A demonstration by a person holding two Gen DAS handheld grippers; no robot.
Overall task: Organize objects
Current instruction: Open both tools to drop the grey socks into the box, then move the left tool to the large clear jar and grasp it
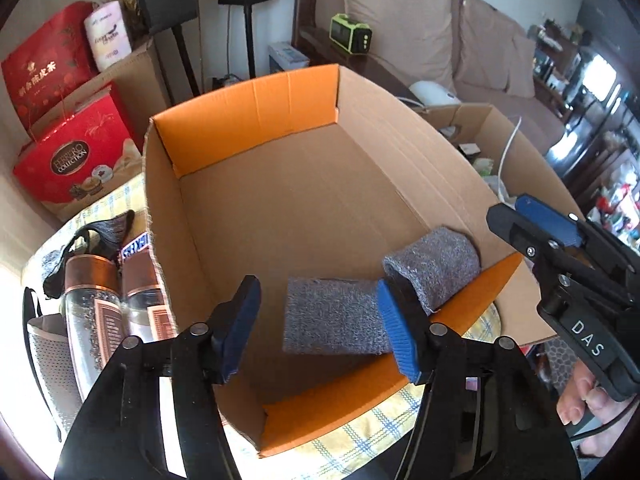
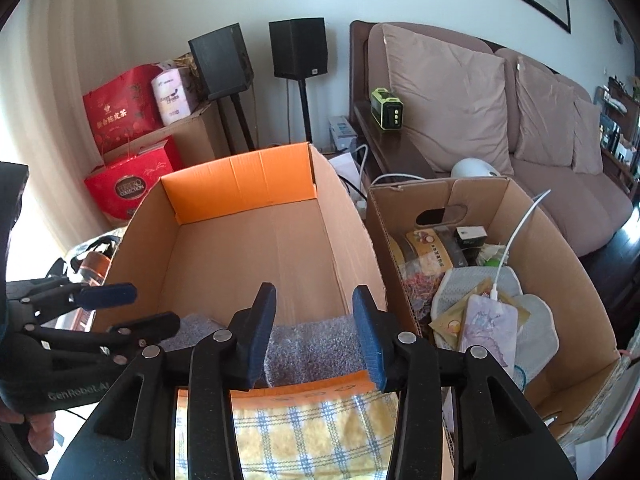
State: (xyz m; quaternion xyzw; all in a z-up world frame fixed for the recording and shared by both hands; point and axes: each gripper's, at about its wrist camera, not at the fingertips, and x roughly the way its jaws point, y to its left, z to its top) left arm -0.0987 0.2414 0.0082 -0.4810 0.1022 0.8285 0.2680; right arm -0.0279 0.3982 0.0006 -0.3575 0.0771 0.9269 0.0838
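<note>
So the grey knit sleeve thing [image 1: 336, 316] is lying in the near end of the empty cardboard box [image 1: 280, 200], lower middle of the left wrist view, bent in the middle with one half leaning up on the box's near orange flap [image 1: 360, 392]. Looks like it was dropped right at that edge because that's the closest spot to reach over, and it leaves the rest of the box floor free.

Left gripper [image 1: 316, 328] is fairly wide, nothing pinched, sleeve just sits below and between the blue pads. Right gripper [image 2: 316, 332] is about half open, also holding nothing; the grey fabric shows through the gap but the pads aren't squeezing it.

Still waiting outside: two clear bottles with copper caps [image 1: 92, 300] at the lower left, on the counter with the yellow checked cloth [image 2: 312, 436]. I'd guess those go in next. The second box [image 2: 560, 280] on the right of the right wrist view is already stuffed with packets and a charging cable.
</note>
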